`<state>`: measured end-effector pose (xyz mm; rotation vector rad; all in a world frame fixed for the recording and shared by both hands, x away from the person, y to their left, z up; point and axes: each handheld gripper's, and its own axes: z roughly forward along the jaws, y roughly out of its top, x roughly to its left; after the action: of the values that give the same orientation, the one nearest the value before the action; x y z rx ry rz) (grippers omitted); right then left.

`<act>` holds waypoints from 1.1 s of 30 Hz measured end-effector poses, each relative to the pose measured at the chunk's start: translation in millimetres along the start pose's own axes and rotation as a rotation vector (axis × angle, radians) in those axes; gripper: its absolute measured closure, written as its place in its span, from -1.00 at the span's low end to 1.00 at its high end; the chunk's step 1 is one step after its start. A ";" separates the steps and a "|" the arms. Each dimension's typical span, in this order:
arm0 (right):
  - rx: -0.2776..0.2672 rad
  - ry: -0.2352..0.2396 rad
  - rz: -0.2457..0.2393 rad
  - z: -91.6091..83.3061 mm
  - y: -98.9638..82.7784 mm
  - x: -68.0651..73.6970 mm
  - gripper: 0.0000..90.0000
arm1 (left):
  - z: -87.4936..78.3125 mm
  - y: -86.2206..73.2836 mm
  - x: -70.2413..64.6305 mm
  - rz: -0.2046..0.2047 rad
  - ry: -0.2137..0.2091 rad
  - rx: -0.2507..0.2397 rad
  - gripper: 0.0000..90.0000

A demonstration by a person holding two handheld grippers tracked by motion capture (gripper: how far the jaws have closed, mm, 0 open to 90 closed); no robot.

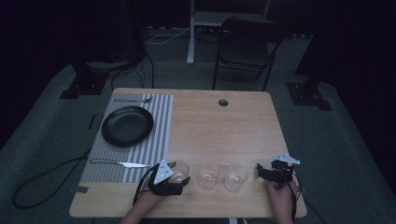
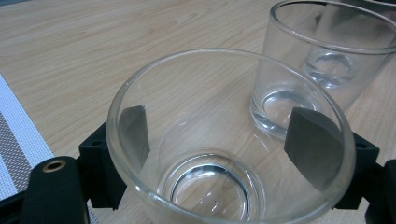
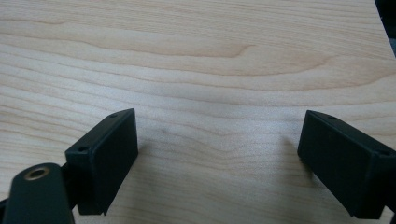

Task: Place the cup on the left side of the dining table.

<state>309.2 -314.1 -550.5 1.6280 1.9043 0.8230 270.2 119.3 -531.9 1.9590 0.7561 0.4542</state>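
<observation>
At the near edge of the table [image 1: 243, 116], my left fingers [image 2: 133, 128] pinch the leftmost glass [image 2: 224, 140] upright from both sides, while my right gripper [image 3: 217, 154], fingers spread on nothing, sits well apart beyond two more glasses.

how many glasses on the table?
3, in a row along the near edge: one in the left gripper, the glass; a middle glass; a right glass. None hidden.
</observation>
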 end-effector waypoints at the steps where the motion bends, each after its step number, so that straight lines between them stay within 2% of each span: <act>1: 0.000 0.000 0.000 0.0 0.0 0.0 -0.74 | 0.0 0.4 -0.1 0.001 0.000 0.004 -0.56; 8: 0.000 0.000 0.000 0.0 0.0 0.0 -0.74 | -1.1 1.7 0.6 0.017 -0.006 0.015 -0.56; 13: 0.000 0.000 0.000 0.0 0.0 0.0 -0.74 | -1.8 2.8 4.5 0.000 -0.011 0.021 -0.56; 19: 0.000 0.000 0.000 0.0 0.0 0.0 -0.74 | -2.4 5.3 6.8 -0.001 -0.012 0.022 -0.56; 21: 0.000 0.000 0.000 0.0 0.0 0.0 -0.74 | -3.2 6.7 7.7 0.003 -0.002 0.018 -0.56; 26: 0.000 0.000 0.000 0.0 0.0 0.0 -0.74 | -8.8 11.7 15.8 -0.024 0.019 -0.001 -0.56; 33: 0.000 0.000 0.000 0.0 0.0 0.0 -0.74 | -15.6 19.4 28.1 -0.032 0.059 -0.002 -0.56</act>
<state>309.2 -314.1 -550.5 1.6282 1.9041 0.8227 287.9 141.5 -507.2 1.9356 0.8228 0.4950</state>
